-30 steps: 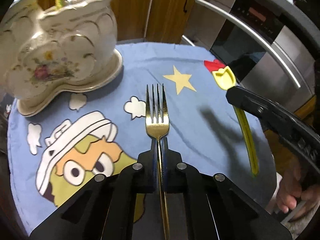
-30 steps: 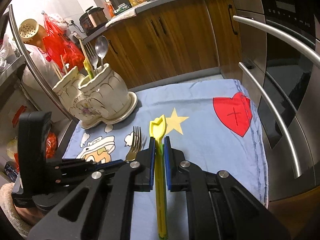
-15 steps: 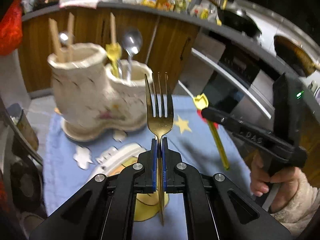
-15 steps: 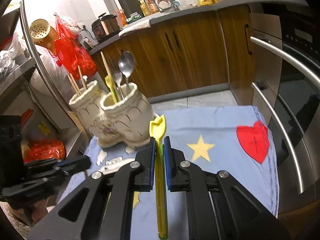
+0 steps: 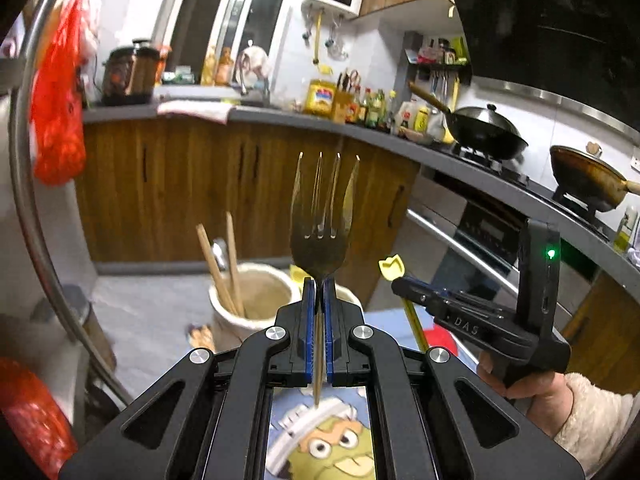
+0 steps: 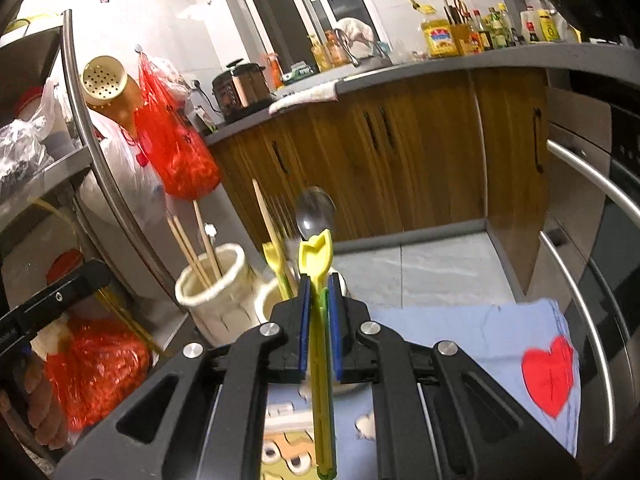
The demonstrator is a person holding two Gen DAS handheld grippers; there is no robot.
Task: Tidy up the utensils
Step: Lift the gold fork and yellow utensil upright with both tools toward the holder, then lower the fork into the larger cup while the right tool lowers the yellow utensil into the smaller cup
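The left tool [image 5: 319, 296] is clenched on a gold fork [image 5: 322, 216], gripping it at the neck so the tines stand upright in the air above the blue cartoon-printed cloth [image 5: 320, 436]. Just beyond and below the fork sits a cream ceramic utensil holder [image 5: 256, 308]; its left compartment holds wooden chopsticks [image 5: 224, 260] leaning to the left. Off to the right, the right tool [image 5: 404, 286] shows up in the left wrist view, raised beside the fork with a yellow tip poking past it. From the right wrist view, the right tool [image 6: 319, 312] is closed on a yellow plastic utensil [image 6: 318, 264], the notched head pointing up and the long handle running back between the pads. Directly behind it, the holder's [image 6: 212, 296] right compartment carries a metal spoon [image 6: 315, 212], another yellow utensil [image 6: 276, 264] and a fork that is blurred. A red heart [image 6: 550, 376] is printed on the cloth at the right. Wooden cabinets [image 6: 400, 152] run along the far side.
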